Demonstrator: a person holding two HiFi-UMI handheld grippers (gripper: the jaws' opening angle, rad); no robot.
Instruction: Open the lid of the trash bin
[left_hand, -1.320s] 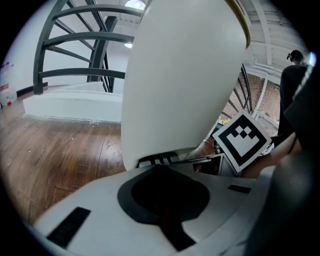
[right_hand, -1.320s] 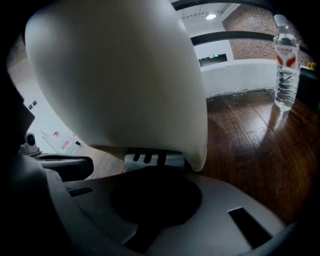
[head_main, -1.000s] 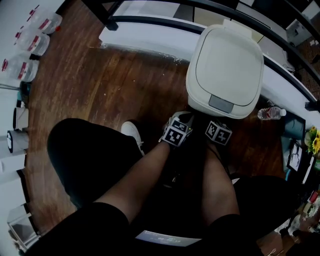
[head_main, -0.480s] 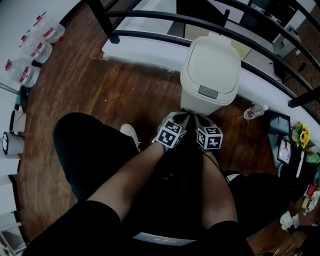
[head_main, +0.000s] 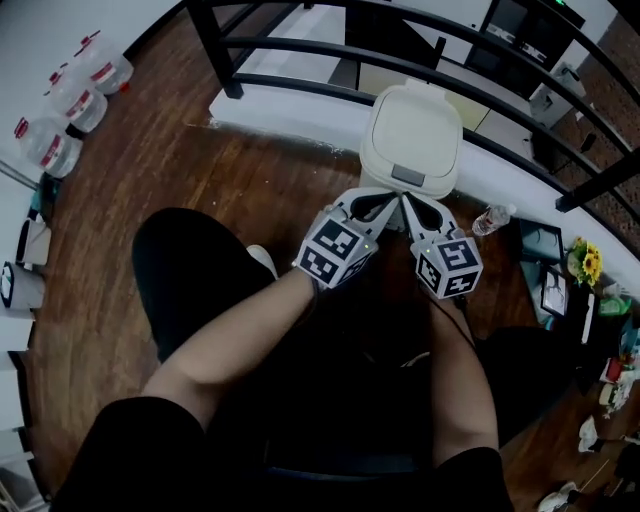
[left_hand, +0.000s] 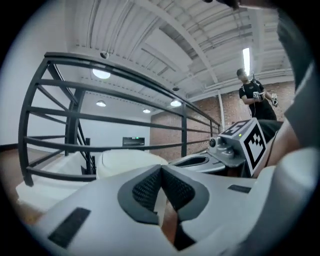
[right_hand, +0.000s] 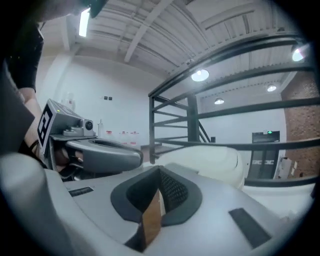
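Observation:
A cream trash bin stands on the wooden floor against a white ledge, its lid down and a grey push tab at its near edge. My left gripper and right gripper hang side by side just in front of the bin, above its near edge, both shut with nothing between the pads. In the left gripper view the left gripper points over the pale lid, with the right gripper beside it. From the right gripper the lid also lies ahead.
A black metal railing runs behind the bin above the white ledge. A water bottle lies right of the bin. Plastic jugs stand far left, flowers far right. A person stands in the distance.
The head view has drawn back and up, so the bin looks smaller and farther. Both grippers have risen and now sit higher in the view. The lid stays down.

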